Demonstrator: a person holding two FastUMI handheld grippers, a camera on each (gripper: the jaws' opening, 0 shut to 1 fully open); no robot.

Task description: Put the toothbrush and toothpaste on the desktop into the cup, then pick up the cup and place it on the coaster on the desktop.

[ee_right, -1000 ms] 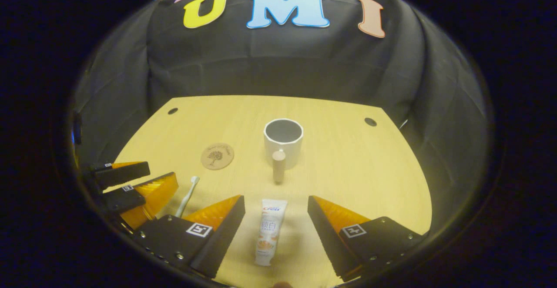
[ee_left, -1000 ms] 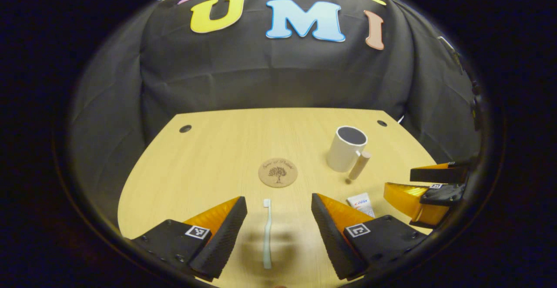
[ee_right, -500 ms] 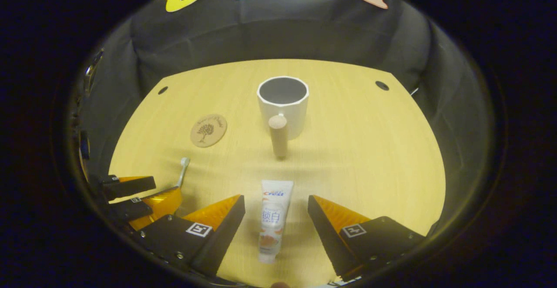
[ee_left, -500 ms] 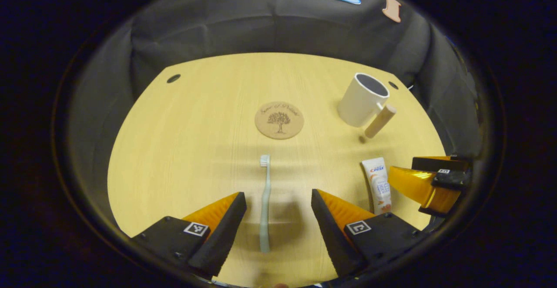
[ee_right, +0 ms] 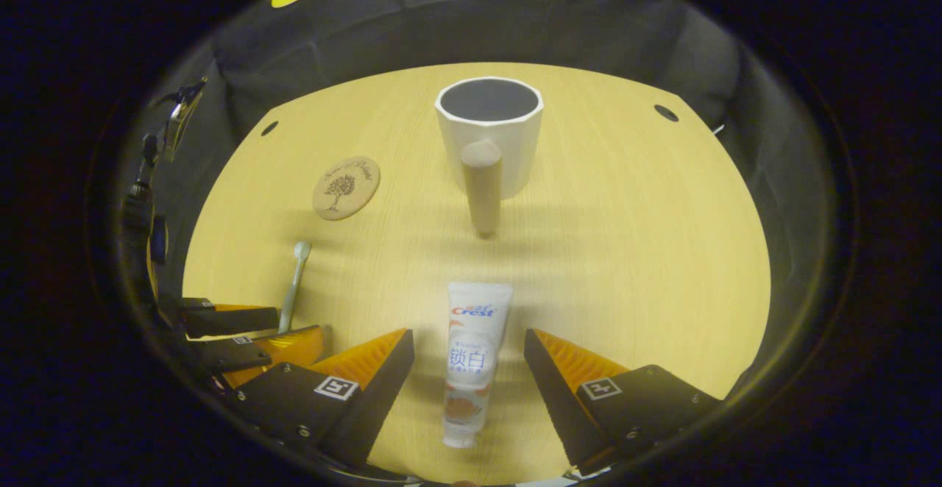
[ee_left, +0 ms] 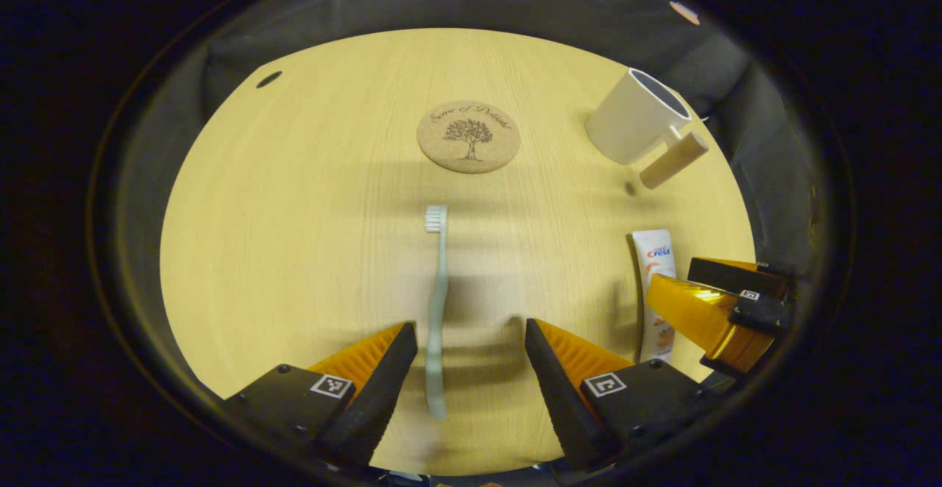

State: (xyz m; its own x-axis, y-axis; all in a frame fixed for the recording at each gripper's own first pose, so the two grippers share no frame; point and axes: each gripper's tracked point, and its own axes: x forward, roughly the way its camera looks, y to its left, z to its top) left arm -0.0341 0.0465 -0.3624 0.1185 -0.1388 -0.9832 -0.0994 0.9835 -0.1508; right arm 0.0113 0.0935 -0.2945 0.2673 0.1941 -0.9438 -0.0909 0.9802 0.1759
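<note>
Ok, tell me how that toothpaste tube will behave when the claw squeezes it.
The toothpaste tube lies flat between the open right claw, so it probably won't roll. It looks soft, so it will likely dent under pressure. Its glossy skin may slip.

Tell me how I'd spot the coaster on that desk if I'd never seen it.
Start at the pale wooden desktop and find the white cup with its wooden handle. To the cup's left in the right gripper view, beyond the toothbrush head, lies the coaster: the only flat round cork disc, printed with a small tree.
</note>
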